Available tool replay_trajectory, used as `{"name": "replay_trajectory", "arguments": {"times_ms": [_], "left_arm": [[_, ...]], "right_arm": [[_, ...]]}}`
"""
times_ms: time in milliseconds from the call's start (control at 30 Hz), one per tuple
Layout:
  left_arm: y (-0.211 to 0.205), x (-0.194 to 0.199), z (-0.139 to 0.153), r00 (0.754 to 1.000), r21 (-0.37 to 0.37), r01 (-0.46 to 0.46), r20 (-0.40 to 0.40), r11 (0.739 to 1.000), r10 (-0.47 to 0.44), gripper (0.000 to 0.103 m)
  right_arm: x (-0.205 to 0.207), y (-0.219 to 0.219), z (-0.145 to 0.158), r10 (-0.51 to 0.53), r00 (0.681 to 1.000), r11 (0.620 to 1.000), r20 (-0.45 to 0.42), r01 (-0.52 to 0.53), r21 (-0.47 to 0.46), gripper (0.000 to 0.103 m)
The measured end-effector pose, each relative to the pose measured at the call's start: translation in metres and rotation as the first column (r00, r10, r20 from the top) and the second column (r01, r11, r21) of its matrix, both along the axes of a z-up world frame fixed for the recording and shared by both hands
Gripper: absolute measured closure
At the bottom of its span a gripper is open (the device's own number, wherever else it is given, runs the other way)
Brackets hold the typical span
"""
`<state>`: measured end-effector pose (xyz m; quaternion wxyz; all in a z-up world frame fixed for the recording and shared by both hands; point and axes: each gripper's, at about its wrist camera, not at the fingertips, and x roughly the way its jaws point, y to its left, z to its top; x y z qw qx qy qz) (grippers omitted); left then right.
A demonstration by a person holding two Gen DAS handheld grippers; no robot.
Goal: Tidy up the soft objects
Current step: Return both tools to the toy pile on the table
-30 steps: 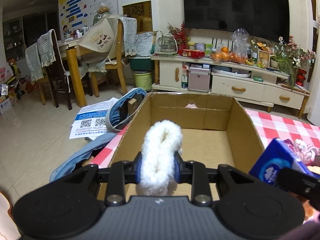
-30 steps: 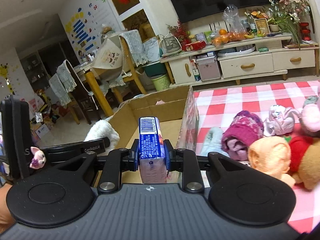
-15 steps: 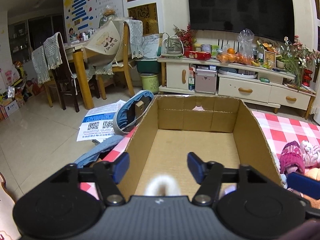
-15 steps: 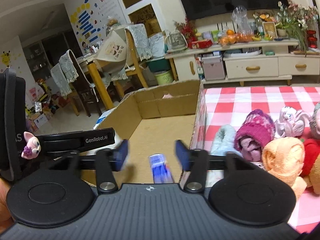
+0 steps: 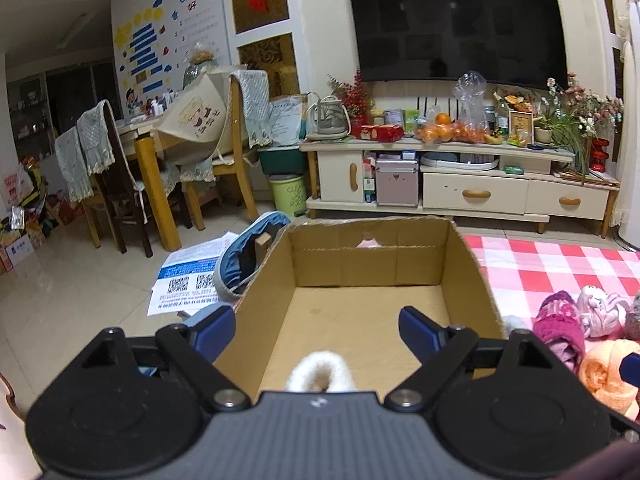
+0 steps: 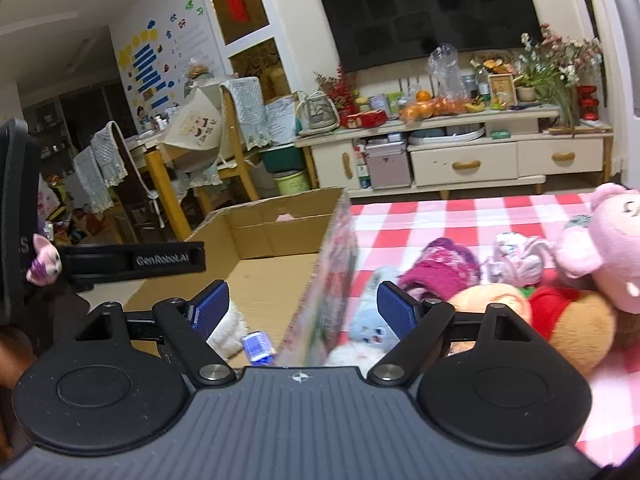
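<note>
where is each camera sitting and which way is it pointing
Left wrist: sits on the left gripper, above the near end of the cardboard box, facing the TV wall; its open blue fingers show, with a white fluffy item below.
Right wrist: sits on the right gripper, over the box's right wall, facing the same way; its open fingers and part of the left gripper show.
Shared: box, white fluffy item, TV, magenta knit item.

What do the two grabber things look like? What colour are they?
Both look the same. The left gripper and right gripper have a dark grey ribbed body, two round black discs, black arms with silver bolts, and blue bumpy pads. Seen from the right wrist, the left one's side reads "GenRobot.AI" and carries a small pink cat charm.
</note>
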<state>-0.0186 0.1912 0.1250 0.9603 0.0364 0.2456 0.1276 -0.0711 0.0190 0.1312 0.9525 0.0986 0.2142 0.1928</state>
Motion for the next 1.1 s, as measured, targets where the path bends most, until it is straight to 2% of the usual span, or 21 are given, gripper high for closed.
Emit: {"name": "replay_trajectory", "arguments": {"times_ms": [733,1100], "left_arm": [[-0.056,-0.003,0.001,0.995,0.084,0.097,0.006,0.992,-0.098,0.009],[-0.084,-0.002,-0.001,0.991,0.128,0.131,-0.004,0.983,-0.132,0.007]], "right_arm": [[-0.019,-0.034,-0.003,-0.113,0.993,0.993,0.026,0.112,0.03,0.0],[-0.029,-0.032,-0.004,-0.157,0.987,0.986,0.018,0.156,0.06,0.0]]}}
